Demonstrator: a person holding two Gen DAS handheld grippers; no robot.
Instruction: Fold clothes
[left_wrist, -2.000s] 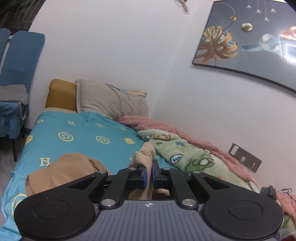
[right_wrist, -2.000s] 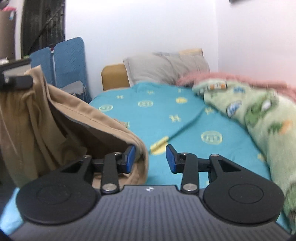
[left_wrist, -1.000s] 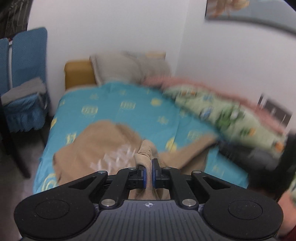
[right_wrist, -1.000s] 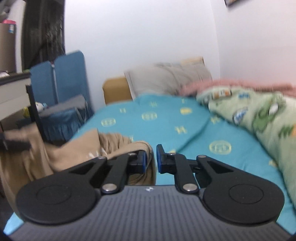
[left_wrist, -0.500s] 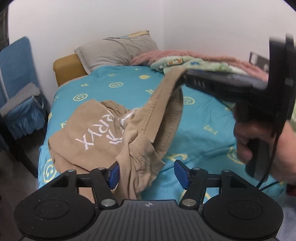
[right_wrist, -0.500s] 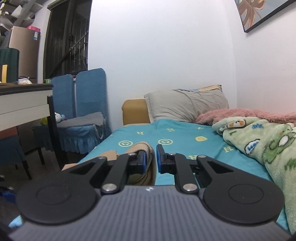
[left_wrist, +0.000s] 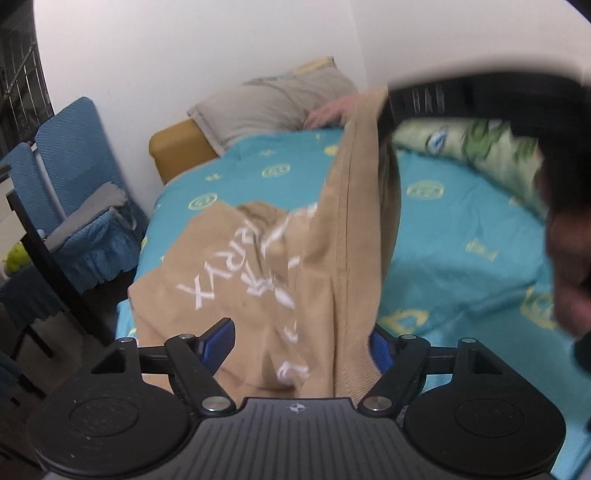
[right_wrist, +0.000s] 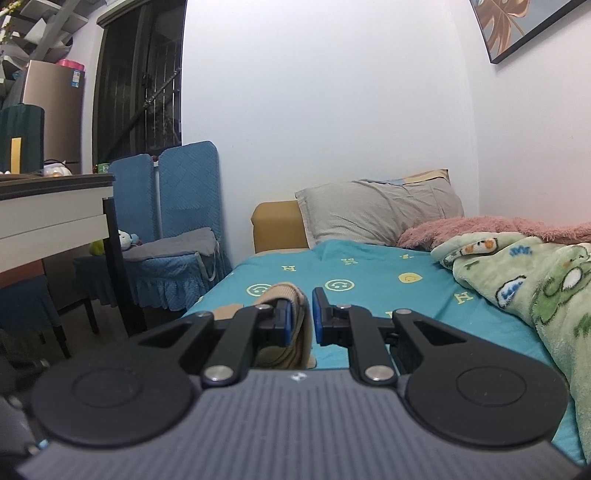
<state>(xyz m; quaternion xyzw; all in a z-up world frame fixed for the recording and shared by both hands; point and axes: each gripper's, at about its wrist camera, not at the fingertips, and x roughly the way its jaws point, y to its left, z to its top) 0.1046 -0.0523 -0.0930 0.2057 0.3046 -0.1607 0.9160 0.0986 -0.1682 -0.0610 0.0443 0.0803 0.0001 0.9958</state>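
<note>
A tan shirt (left_wrist: 258, 266) with white lettering lies spread on the teal bed sheet (left_wrist: 443, 229). One edge of it is pulled up to the right. My left gripper (left_wrist: 299, 345) hovers over the shirt's near end and its jaws are opening. Cloth lies between the blue pads, which do not press on it. My right gripper (left_wrist: 391, 107) hangs at the upper right of the left wrist view, with the raised shirt edge hanging from it. In the right wrist view the right gripper (right_wrist: 300, 320) is shut on a fold of the shirt (right_wrist: 297, 306).
A person's hand (left_wrist: 569, 280) holds the right gripper's handle. A grey pillow (left_wrist: 273, 103) lies at the bed's head and a green blanket (left_wrist: 480, 147) runs along the wall side. Blue chairs (left_wrist: 74, 158) and a desk (right_wrist: 48, 221) stand left of the bed.
My left jaws were shut on the shirt and have opened wide, releasing the fold. The left gripper has sunk towards the shirt. The right gripper closed on the shirt edge and lifted it.
</note>
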